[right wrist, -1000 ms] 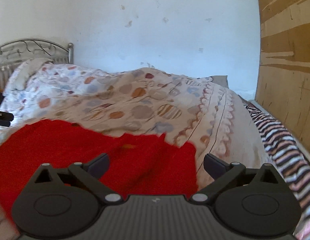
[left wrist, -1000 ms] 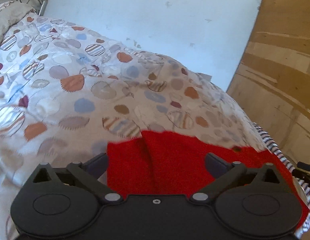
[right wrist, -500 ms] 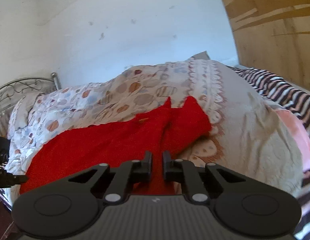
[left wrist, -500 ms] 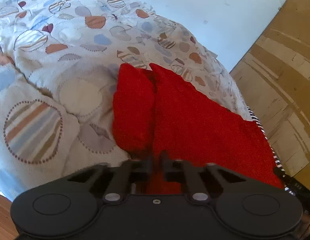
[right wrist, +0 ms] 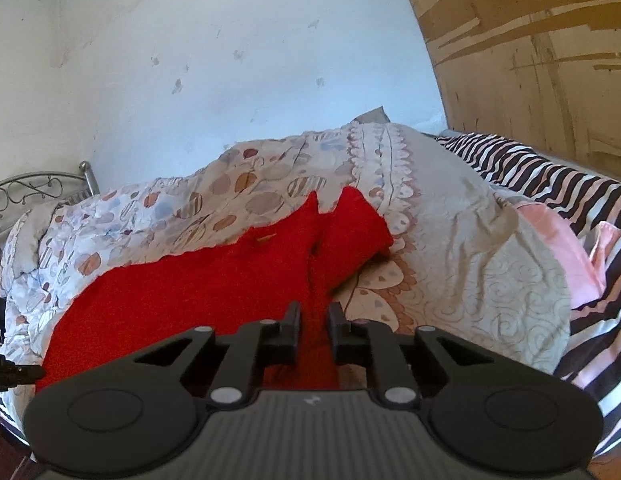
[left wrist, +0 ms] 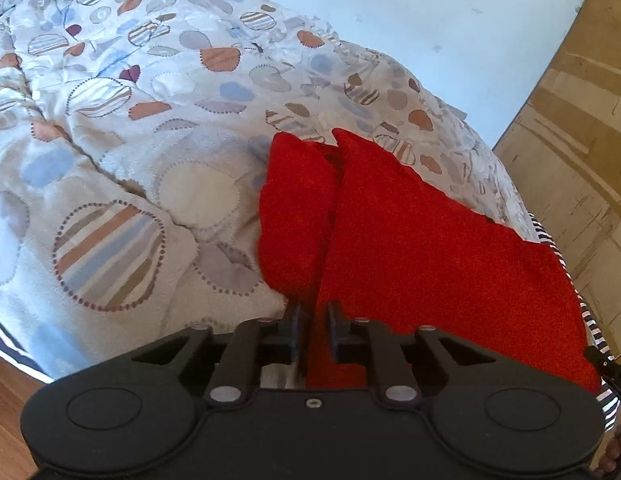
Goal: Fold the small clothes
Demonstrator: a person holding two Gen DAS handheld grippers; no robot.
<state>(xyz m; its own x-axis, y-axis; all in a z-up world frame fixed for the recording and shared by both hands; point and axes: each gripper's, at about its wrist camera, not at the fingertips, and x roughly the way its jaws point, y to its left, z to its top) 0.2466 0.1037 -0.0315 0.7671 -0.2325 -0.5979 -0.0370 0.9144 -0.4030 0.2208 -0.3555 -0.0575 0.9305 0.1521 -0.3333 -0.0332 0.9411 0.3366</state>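
A small red fleece garment (left wrist: 422,256) lies stretched across the patterned quilt (left wrist: 158,144). My left gripper (left wrist: 313,320) is shut on its near left edge, where the cloth bunches into a fold running away from the jaws. My right gripper (right wrist: 313,320) is shut on the same red garment (right wrist: 214,280) at its near right edge, with a short flap folded off to the right. The garment hangs taut between the two grippers.
The quilt covers a bed with a metal headboard (right wrist: 26,192). A black and white striped sheet (right wrist: 550,168) and a pink cloth (right wrist: 562,248) lie at the right. A wooden panel (left wrist: 578,128) stands by the bed, and a white wall (right wrist: 230,60) lies behind.
Both grippers went from open above the garment to shut on its near edges. Both views have since shifted a little and the cloth looks pulled tauter.
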